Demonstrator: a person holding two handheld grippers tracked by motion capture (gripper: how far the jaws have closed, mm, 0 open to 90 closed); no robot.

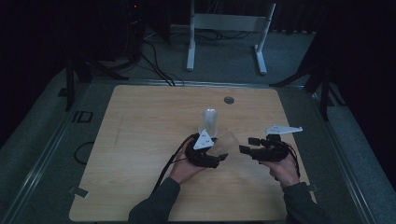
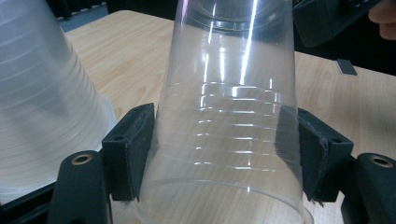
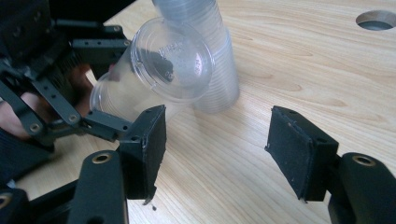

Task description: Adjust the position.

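My left gripper (image 1: 223,157) clamps its fingers (image 2: 133,149) on the walls of a clear plastic cup (image 2: 229,126), held tilted just above the bench (image 1: 140,140). My right gripper (image 3: 217,154), facing it from the right, stands part open with bare bench between its fingers (image 3: 294,149). Beyond, a stack of cups (image 1: 210,122) stands upside down on the bench, just behind the held cup.

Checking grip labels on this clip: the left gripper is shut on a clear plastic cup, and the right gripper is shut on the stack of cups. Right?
Not quite. The right gripper is open with nothing between its pads, per the right gripper view; the stack of cups stands apart. The left gripper does clamp the clear plastic cup.
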